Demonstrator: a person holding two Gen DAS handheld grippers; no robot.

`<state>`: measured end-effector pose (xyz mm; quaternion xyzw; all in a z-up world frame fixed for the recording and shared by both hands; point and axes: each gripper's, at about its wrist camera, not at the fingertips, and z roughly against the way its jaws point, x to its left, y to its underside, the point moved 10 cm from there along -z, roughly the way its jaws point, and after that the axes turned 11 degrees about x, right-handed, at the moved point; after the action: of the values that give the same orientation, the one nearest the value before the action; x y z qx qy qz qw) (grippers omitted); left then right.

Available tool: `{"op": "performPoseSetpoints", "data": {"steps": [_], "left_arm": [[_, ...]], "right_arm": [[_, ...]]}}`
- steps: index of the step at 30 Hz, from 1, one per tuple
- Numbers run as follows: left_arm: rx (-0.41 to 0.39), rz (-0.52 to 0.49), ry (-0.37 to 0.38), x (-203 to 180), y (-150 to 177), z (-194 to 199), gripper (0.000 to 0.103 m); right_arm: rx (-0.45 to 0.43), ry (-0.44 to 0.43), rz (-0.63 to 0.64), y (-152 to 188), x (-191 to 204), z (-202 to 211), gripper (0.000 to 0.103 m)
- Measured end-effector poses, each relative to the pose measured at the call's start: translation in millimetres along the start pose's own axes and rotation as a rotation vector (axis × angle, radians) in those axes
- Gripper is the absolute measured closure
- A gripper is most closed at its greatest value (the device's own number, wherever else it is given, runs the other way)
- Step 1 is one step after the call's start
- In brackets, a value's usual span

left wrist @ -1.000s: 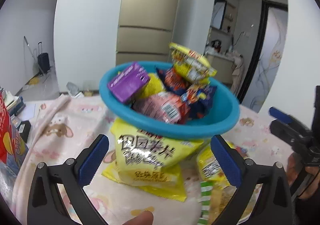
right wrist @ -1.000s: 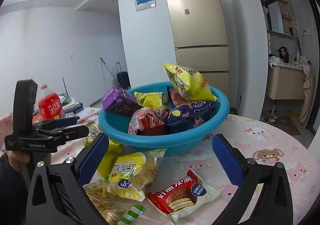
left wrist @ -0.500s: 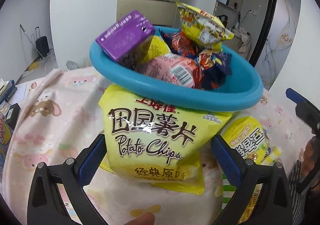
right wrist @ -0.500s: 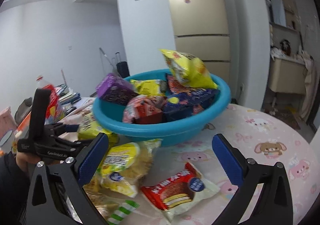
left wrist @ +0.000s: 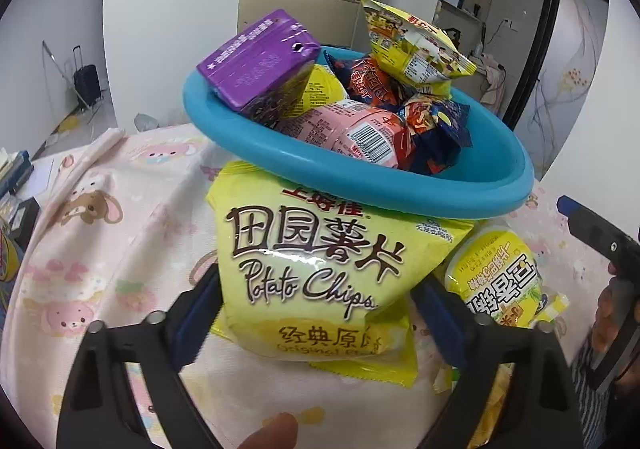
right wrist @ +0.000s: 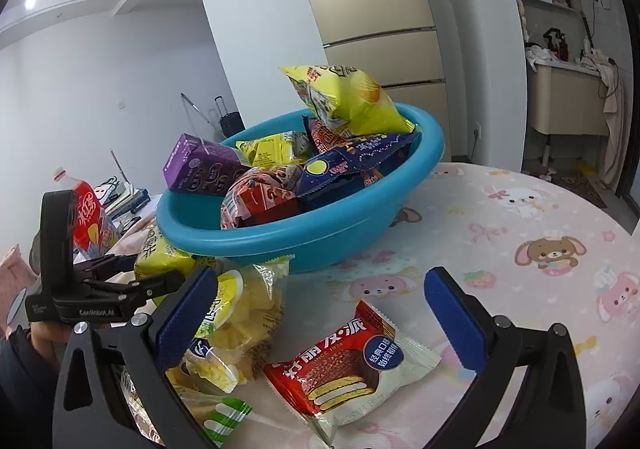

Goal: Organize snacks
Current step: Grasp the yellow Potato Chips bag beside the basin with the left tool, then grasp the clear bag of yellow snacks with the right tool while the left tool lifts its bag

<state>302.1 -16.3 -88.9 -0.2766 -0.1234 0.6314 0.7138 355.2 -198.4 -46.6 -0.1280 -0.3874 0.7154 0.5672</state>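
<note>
- Yellow foil of the potato chip bag was seen between the two blue pads of the left hand-held gripper; the pads lay against or just beside the bag's sides, but whether a firm grasp had been made could not be told from the left wrist view.
- The bag stood propped against the wall of the teal basin, on the pink cartoon-print surface, its top edge tucked under the basin's rim.
- The basin was already heaped with snacks, among them a purple carton and an upright yellow packet.
- The right hand-held gripper was held released, with its jaws wide apart, above a red chocolate pie packet that lay flat on the surface.
- A clear bag of yellow crisps lay just beside that packet, near the basin.
- For a good grasp, it was judged that the chip bag should be pinched low on its body, gently enough that the air-filled foil would not burst or slip.
- The bag would best be drawn clear of the rim before lifting, so the basin would not be tipped.
- A gap among the heaped packets should be chosen for the drop.
</note>
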Motion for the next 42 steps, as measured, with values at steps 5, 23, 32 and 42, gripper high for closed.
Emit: {"op": "performPoseSetpoints", "data": {"steps": [5,23,32,42], "left_arm": [[0.024,0.004,0.013,-0.5,4.2,-2.7,0.031],[0.041,0.182,-0.214,57.7,22.9,23.4,0.032],[-0.035,0.216,-0.194,54.0,14.4,50.2,0.032],[-0.07,0.226,-0.145,41.8,7.4,61.6,0.032]], "right_arm": [[0.01,-0.01,0.024,1.1,5.1,-1.2,0.0],[0.211,0.001,0.073,28.5,-21.0,-35.6,0.0],[0.138,-0.285,-0.039,10.7,23.4,-20.5,0.0],[0.283,-0.206,0.01,25.5,58.4,-78.3,0.005]]}}
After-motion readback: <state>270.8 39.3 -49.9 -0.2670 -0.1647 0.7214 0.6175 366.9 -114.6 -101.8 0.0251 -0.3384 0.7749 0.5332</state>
